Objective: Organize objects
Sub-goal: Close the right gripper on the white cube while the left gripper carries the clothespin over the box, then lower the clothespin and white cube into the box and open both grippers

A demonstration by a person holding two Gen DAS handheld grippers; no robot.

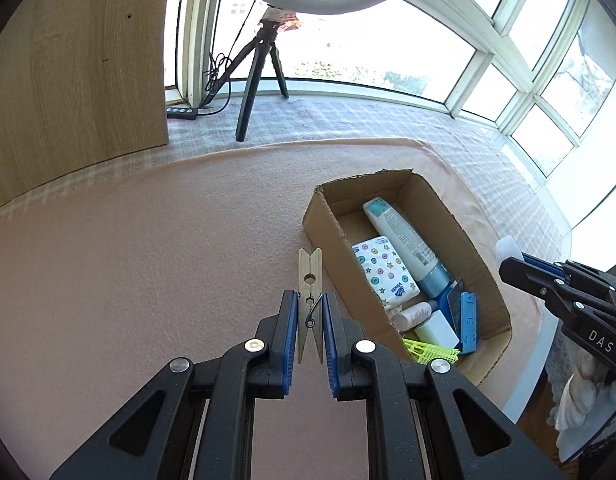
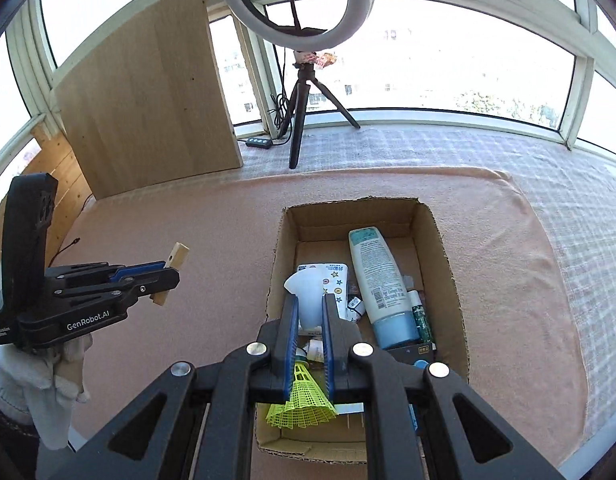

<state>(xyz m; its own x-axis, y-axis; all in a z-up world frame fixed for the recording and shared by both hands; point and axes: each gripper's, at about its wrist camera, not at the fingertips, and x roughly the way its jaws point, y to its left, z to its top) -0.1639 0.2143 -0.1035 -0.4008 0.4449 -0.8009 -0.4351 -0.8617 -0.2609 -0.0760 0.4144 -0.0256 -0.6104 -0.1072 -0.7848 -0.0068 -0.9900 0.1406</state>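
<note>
Wooden clothespin (image 1: 310,300) sat pinched in the left gripper (image 1: 310,304), beside the cardboard box (image 1: 484,276). Over that box, the right gripper (image 2: 310,316) squeezed a white funnel (image 2: 306,300), likely ready to drop it in.

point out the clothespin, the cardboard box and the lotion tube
clothespin (image 1: 310,280), left wrist view, wooden body above the spring.
cardboard box (image 2: 282,264), right wrist view, left wall.
lotion tube (image 2: 374,276), right wrist view, printed label at mid-body.

Both wrist views look down, close, windowward — sharing the cardboard box (image 1: 408,276) (image 2: 364,320).
</note>
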